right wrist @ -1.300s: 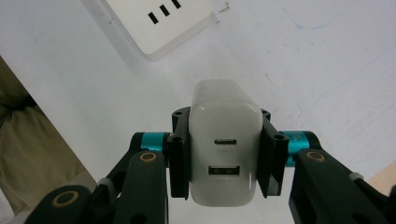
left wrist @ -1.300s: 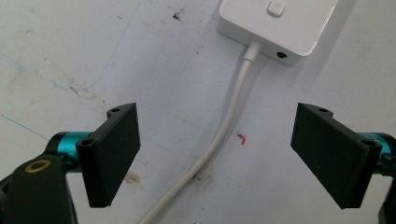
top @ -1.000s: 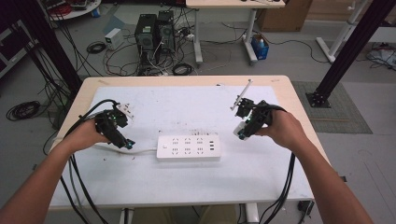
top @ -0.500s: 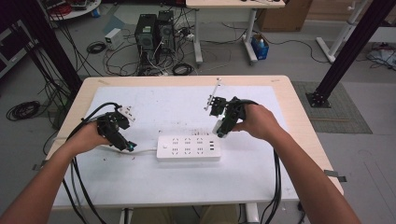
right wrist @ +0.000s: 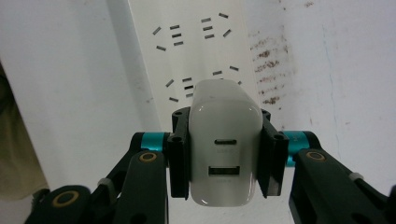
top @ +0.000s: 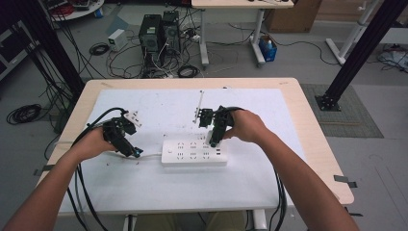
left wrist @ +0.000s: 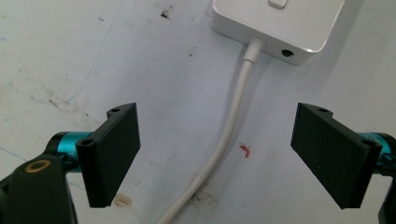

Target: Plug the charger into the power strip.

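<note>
A white power strip [top: 194, 152] lies flat near the middle of the white mat, its white cable [left wrist: 229, 135] running off its left end. My left gripper [top: 133, 152] rests just left of the strip, open, with the cable [top: 149, 156] lying on the mat between its jaws and untouched. In the left gripper view the strip's end [left wrist: 280, 23] sits just ahead of that gripper [left wrist: 229, 158]. My right gripper [top: 213, 139] hangs over the strip's right part, shut on a white USB charger [right wrist: 226, 144]. The strip's sockets [right wrist: 196, 42] lie directly below the charger.
The white mat [top: 250, 183] covers most of the wooden table [top: 317, 144]. The gripper cables trail off the near edge at both sides. Computer towers [top: 159, 33] and loose wires sit on the floor beyond the far edge. A small red mark [left wrist: 244, 149] is on the mat.
My right hand has carried the charger leftward and lower, from the table's right side to above the strip's right part. The left gripper has stayed put.
</note>
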Motion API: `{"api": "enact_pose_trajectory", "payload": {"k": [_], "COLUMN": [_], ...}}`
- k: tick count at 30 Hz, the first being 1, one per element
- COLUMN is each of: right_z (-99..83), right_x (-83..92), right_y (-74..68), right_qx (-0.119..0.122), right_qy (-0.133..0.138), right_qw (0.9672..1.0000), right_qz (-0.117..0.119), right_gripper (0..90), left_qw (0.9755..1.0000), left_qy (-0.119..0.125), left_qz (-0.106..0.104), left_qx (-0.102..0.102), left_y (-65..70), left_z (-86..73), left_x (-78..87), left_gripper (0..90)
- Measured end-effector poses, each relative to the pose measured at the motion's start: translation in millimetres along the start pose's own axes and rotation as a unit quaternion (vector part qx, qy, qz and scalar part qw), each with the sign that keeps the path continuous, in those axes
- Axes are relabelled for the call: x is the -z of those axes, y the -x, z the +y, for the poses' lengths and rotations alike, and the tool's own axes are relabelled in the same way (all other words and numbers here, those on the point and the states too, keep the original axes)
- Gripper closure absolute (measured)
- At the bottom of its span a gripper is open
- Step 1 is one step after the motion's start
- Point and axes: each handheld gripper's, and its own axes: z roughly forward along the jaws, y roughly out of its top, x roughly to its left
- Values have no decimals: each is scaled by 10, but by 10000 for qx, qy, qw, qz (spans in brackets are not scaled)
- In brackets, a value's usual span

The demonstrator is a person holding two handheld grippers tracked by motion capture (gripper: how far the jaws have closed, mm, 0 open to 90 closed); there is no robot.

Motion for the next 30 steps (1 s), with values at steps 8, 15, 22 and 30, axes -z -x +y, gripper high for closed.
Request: {"api": "enact_pose_trajectory", "payload": {"k": [8,15,22,30], "right_z": [167,233,322,379], "right_x": [-177,-310,-374,-464], "right_y": [49,61,-5,-9], "right_qx": [263,643,1092,990], "right_qy": [-151,-205,-498,-787], "right_qw": [9995,9977,9927,9919], "right_qz": [79,68,-117,-114], "right_gripper": [623,623,625,627], "left_qw": [10000,9999,10000,9999], "left_qy": [-80,-89,-42,-111], "left_qz": [26,18,-29,-53], "left_qx": [49,99,83,2], "left_y": [-13,-34,-18,-28], "left_z": [-22,-42,-33,-51], "left_x": [-42,-60,-74,-75], "left_gripper": [158,158,158,158]}}
